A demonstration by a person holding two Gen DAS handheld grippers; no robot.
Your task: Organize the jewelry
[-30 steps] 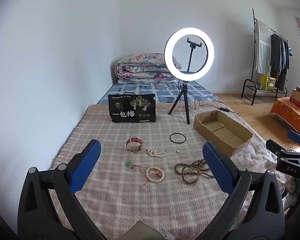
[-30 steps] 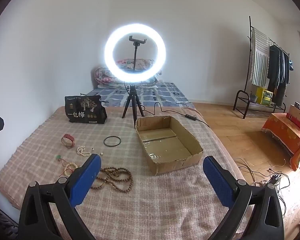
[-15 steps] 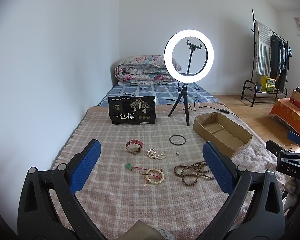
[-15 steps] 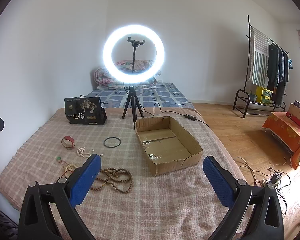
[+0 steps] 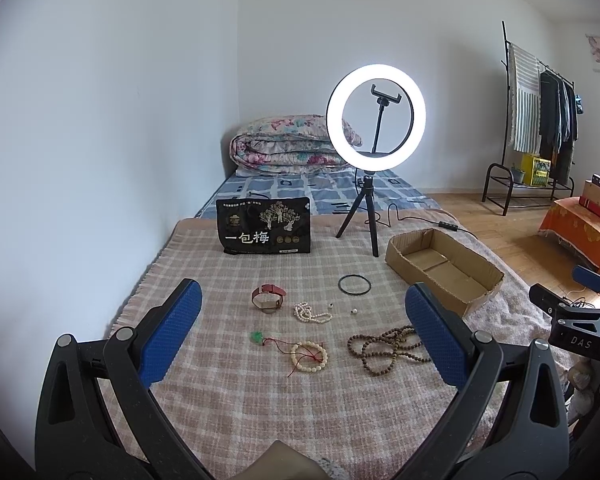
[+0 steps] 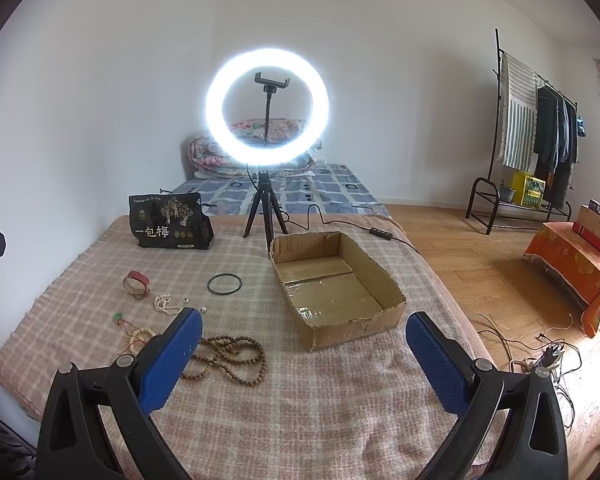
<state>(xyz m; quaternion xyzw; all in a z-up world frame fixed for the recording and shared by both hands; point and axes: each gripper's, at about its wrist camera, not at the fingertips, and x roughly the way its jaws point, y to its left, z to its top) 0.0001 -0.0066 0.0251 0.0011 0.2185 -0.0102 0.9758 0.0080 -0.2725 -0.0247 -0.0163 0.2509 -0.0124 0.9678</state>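
Observation:
Jewelry lies scattered on a plaid blanket (image 5: 228, 280): a red watch (image 5: 268, 298), a white pearl strand (image 5: 310, 313), a black ring (image 5: 354, 284), a cream bead bracelet with red cord (image 5: 309, 357) and brown wooden beads (image 5: 388, 347). An empty cardboard box (image 5: 440, 268) stands to their right. My left gripper (image 5: 300, 320) hovers open above the near jewelry, holding nothing. In the right wrist view the box (image 6: 336, 284) sits ahead and the brown beads (image 6: 230, 360) lie by the left finger. My right gripper (image 6: 302, 344) is open and empty.
A lit ring light on a tripod (image 5: 374, 120) stands behind the jewelry, its cable trailing right. A black snack bag (image 5: 265, 232) stands at the back left. Folded bedding (image 5: 284, 144) lies beyond. A clothes rack (image 6: 536, 128) and orange-covered stand (image 6: 576, 264) are on the floor right.
Both views have tilted slightly upward, so the jewelry and box sit a little lower in the frames. Nothing was taken hold of; both grippers stay open.

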